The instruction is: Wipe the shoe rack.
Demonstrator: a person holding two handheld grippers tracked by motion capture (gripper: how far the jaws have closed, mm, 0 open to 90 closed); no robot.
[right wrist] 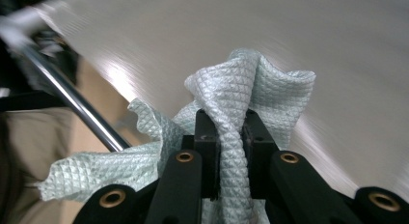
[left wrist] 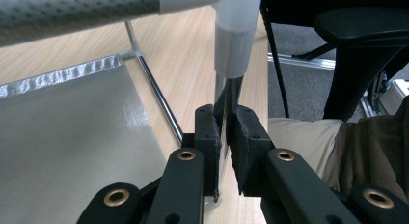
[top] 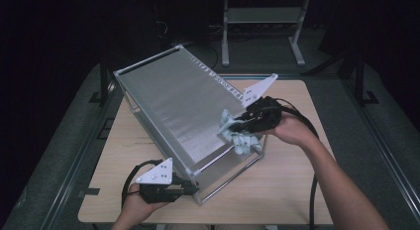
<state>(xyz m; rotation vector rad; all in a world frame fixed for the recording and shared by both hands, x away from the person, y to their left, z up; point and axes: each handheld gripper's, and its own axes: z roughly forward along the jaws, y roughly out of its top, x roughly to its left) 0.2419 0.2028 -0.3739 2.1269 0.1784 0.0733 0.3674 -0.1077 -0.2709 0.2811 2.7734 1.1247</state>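
A metal shelf rack with a silver top panel (top: 173, 106) stands tilted across the wooden table (top: 282, 185). My left gripper (top: 190, 186) is at the rack's near corner, shut on the chrome corner post (left wrist: 223, 91) just below its white plastic joint (left wrist: 234, 45). My right gripper (top: 236, 127) is shut on a pale green waffle-weave cloth (top: 241, 140), held against the right part of the silver panel. In the right gripper view the cloth (right wrist: 241, 89) bunches up between the jaws of my right gripper (right wrist: 226, 132), with the panel (right wrist: 313, 35) blurred behind it.
A lower silver shelf (left wrist: 72, 137) and a thin chrome rail (left wrist: 154, 93) lie under the top panel. A grey metal stand (top: 262, 22) is on the floor beyond the table. A black chair (left wrist: 361, 40) and the person's trouser leg (left wrist: 308, 142) are near the table's front edge.
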